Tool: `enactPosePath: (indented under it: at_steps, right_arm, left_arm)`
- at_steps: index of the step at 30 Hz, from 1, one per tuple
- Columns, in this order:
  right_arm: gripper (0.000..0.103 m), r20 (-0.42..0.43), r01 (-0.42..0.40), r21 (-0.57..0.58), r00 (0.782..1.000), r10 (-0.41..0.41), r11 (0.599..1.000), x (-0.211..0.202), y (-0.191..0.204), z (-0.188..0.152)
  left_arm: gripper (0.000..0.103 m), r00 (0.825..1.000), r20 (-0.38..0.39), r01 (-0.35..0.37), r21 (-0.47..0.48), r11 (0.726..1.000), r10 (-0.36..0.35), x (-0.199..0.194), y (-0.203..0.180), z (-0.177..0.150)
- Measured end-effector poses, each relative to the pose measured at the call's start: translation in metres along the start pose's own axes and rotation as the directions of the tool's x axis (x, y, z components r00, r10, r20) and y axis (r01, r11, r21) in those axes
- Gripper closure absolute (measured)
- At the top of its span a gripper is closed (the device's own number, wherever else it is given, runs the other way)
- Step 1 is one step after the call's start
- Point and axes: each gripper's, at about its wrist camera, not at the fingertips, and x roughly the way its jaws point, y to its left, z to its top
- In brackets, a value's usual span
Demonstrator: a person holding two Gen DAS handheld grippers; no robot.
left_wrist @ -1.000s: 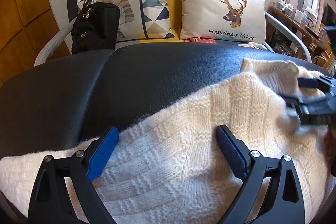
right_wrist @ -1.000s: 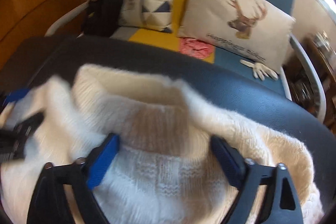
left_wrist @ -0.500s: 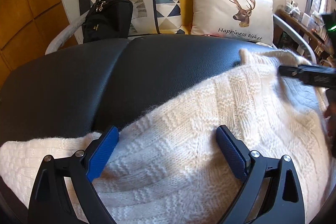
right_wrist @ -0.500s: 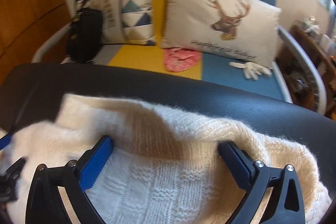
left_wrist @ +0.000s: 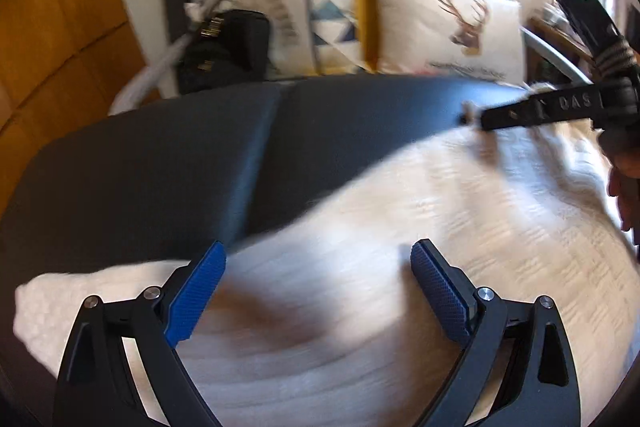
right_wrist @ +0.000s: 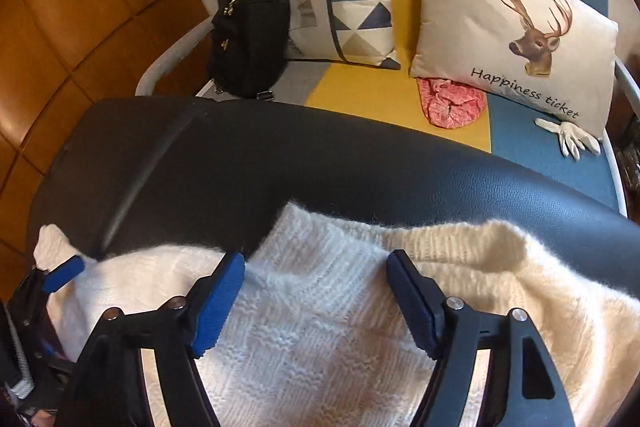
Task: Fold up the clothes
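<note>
Cream sweater point(right_wrist: 320, 339), one; left gripper point(left_wrist: 316, 291), right gripper point(right_wrist: 316, 299) both agape, empty; two cushions point(right_wrist: 512, 39).

- The right tool point(right_wrist: 316, 291) hangs over a cream knit sweater point(right_wrist: 320, 339), blue pads spread wide with knit between them;
- the sweater lies on a black padded surface point(right_wrist: 280, 167);
- the left tool point(right_wrist: 60, 273) shows at the sweater's left edge.

2 cushions point(right_wrist: 508, 31), 1 sweater point(right_wrist: 320, 327), 1 black bag point(right_wrist: 248, 43), 2 grippers point(right_wrist: 316, 291)

Cream knit sweater point(right_wrist: 320, 327) rumpled, spread over black leather seat point(right_wrist: 280, 167).
</note>
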Motion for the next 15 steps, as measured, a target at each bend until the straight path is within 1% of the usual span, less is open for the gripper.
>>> enactPosePath:
  at_steps: [2,3,4,5,7,9,11,13,14,15]
  right_arm:
    - [0.027,-0.006,0.028,-0.009,1.000,-0.028,1.000,0.003,0.002,0.001]
    - [0.027,-0.006,0.052,-0.017,0.999,-0.052,0.999,0.006,0.003,0.003]
    - [0.027,-0.002,0.083,-0.029,0.997,-0.083,0.996,0.009,0.007,0.004]
    - [0.027,0.006,0.121,-0.044,0.993,-0.121,0.992,0.012,0.012,0.004]
    - [0.026,0.023,0.186,-0.070,0.983,-0.185,0.980,0.020,0.019,0.006]
    - [0.023,0.051,0.218,-0.057,0.975,-0.215,0.974,0.024,0.019,0.007]
    - [0.021,0.084,0.226,-0.048,0.972,-0.222,0.973,0.025,0.016,0.008]
    - [0.019,0.110,0.217,-0.043,0.971,-0.212,0.975,0.025,0.012,0.008]
    - [0.018,0.123,0.187,-0.026,0.975,-0.183,0.982,0.018,0.006,0.007]
    - [0.020,0.142,0.149,-0.001,0.979,-0.147,0.989,0.006,-0.002,0.004]
  left_arm:
    - [0.007,1.000,-0.024,-0.018,-0.045,0.999,0.017,0.000,0.018,0.000]
    - [0.006,0.998,-0.056,0.005,-0.089,0.996,-0.010,0.002,0.029,0.001]
    - [0.005,0.996,-0.070,0.049,-0.140,0.989,-0.060,0.003,0.040,0.001]
    - [0.005,0.995,-0.063,0.067,-0.162,0.984,-0.078,0.002,0.045,0.001]
    - [0.003,0.996,-0.071,0.047,-0.135,0.990,-0.057,0.001,0.043,-0.001]
    - [0.002,0.996,-0.064,0.057,-0.142,0.988,-0.066,0.002,0.044,-0.003]
    - [0.001,0.996,-0.056,0.065,-0.147,0.987,-0.074,0.002,0.044,-0.005]
    - [0.001,0.997,-0.051,0.055,-0.140,0.989,-0.063,0.003,0.042,-0.006]
    - [0.001,0.997,-0.050,0.052,-0.137,0.989,-0.059,0.003,0.041,-0.007]
    - [0.000,0.997,-0.050,0.051,-0.137,0.989,-0.059,0.004,0.040,-0.007]
